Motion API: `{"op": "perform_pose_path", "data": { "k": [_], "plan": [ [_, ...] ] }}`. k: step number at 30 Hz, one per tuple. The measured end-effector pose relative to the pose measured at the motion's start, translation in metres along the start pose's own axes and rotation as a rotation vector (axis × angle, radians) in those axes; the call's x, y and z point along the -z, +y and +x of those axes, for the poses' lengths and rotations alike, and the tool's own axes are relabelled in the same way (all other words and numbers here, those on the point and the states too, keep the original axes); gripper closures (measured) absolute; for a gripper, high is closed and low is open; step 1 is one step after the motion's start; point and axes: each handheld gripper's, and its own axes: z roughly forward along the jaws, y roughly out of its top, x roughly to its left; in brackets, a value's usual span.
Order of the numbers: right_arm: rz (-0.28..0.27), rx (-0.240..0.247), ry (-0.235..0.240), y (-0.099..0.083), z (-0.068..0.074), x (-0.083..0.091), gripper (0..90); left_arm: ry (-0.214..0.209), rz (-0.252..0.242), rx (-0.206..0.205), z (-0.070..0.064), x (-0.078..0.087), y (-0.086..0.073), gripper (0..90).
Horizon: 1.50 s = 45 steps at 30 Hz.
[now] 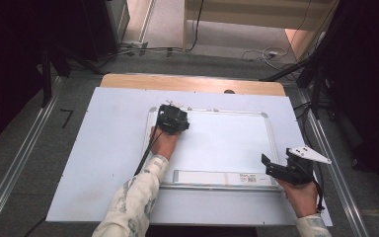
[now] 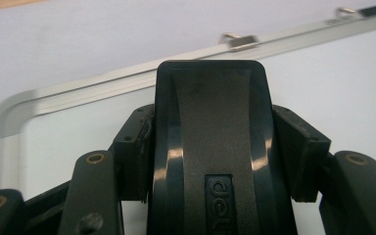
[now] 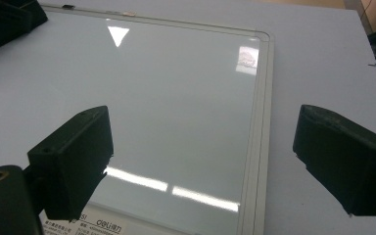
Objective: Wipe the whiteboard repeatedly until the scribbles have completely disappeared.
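Jaws on left gripper (image 2: 210, 147) clamped tight on black eraser (image 2: 210, 127), deli logo showing, pinned both sides. Eraser sitting near top-left corner of whiteboard (image 1: 227, 143), close to its metal frame (image 2: 103, 83). Right gripper (image 3: 203, 166) spread wide, nothing between jaws, hovering over board's near-right corner by label strip (image 1: 217, 177). Whiteboard lying flat on pale table sheet (image 1: 108, 148).

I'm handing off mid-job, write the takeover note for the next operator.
Left gripper: shut on a black plastic whiteboard eraser, at the far left corner of the white aluminium-framed whiteboard.
Right gripper: open, empty, over the board's near right corner.
Board lies flat on the pale blue table sheet; its surface looks clean.
Left: I can't tell whether any wiping remains; check the board.
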Motion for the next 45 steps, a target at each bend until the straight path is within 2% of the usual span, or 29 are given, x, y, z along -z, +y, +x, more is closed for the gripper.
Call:
{"op": "perform_pose_path", "data": {
  "k": [3, 7, 14, 21, 29, 33, 39, 45],
  "plan": [
    [0.003, -0.001, -0.004, 0.000, 0.000, 0.001, 6.6, 0.011, -0.002, 0.020, 0.015, 0.002, -0.002, 41.6],
    [0.004, 0.004, -0.004, 0.000, 0.001, 0.000, 6.6, 0.022, -0.001, 0.029, 0.027, 0.006, -0.006, 41.6],
    [0.007, 0.004, -0.005, 0.000, 0.002, -0.001, 6.6, 0.025, -0.001, 0.029, 0.031, 0.014, -0.014, 41.6],
    [0.007, 0.002, -0.004, 0.000, 0.003, -0.001, 6.6, 0.015, -0.006, 0.023, 0.029, 0.028, -0.029, 41.6],
    [0.010, 0.008, -0.005, 0.000, 0.006, -0.002, 6.6, 0.001, -0.008, 0.005, 0.015, 0.048, -0.050, 41.6],
    [0.009, 0.012, 0.000, 0.000, 0.008, -0.003, 6.6, -0.029, -0.011, -0.026, 0.006, 0.055, -0.058, 41.6],
    [0.010, 0.018, 0.001, 0.002, 0.009, -0.005, 6.6, -0.065, -0.010, -0.060, -0.012, 0.055, -0.058, 41.6],
    [0.011, 0.018, 0.004, 0.002, 0.009, -0.006, 6.6, -0.074, -0.012, -0.064, -0.024, 0.046, -0.050, 41.6]
  ]
}}
